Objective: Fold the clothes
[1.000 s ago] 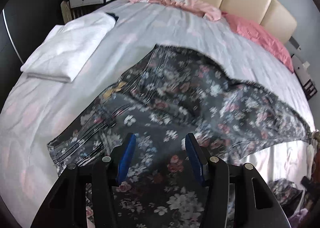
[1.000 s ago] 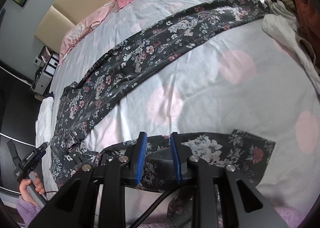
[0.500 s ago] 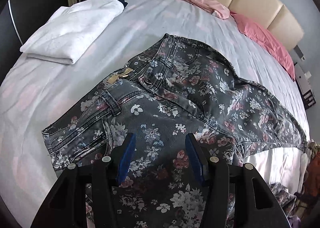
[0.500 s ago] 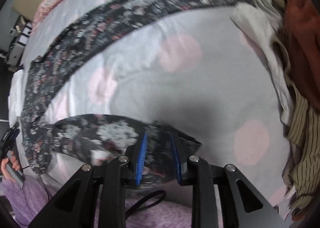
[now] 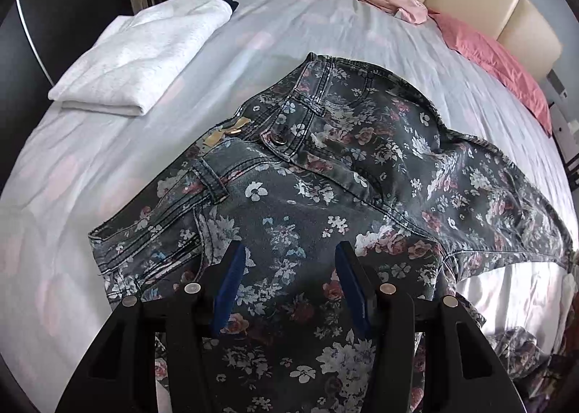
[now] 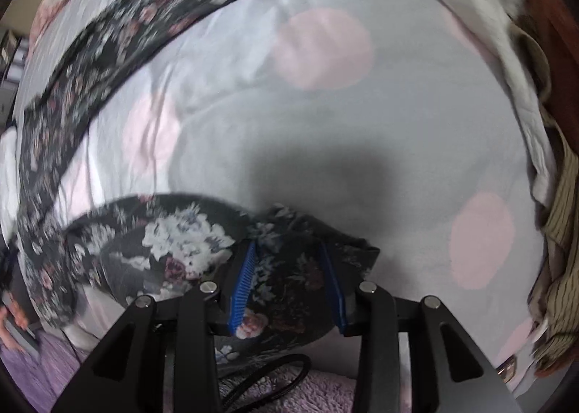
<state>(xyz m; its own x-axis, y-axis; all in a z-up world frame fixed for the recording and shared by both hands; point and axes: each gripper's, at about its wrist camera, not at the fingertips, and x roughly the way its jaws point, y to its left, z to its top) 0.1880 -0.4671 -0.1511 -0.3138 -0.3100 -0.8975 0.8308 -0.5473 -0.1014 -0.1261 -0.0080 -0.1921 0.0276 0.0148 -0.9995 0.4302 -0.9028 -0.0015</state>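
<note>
Floral jeans [image 5: 362,174] are lying spread across the spotted bedsheet [image 5: 90,174], waistband toward the far left, one leg trailing off to the right. The left gripper [image 5: 289,282] is hovering over the near hip with its jaws standing apart. The right gripper [image 6: 289,279] is pointing down at the other leg's hem [image 6: 325,243]; its jaws have just been opening, with that cloth lying loose between them. A folded white garment [image 5: 141,51] is resting at far left.

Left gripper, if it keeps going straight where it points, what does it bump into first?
Most likely the flowery jeans: the left gripper points down at the fabric below its open jaws, though depth is unclear.
</note>
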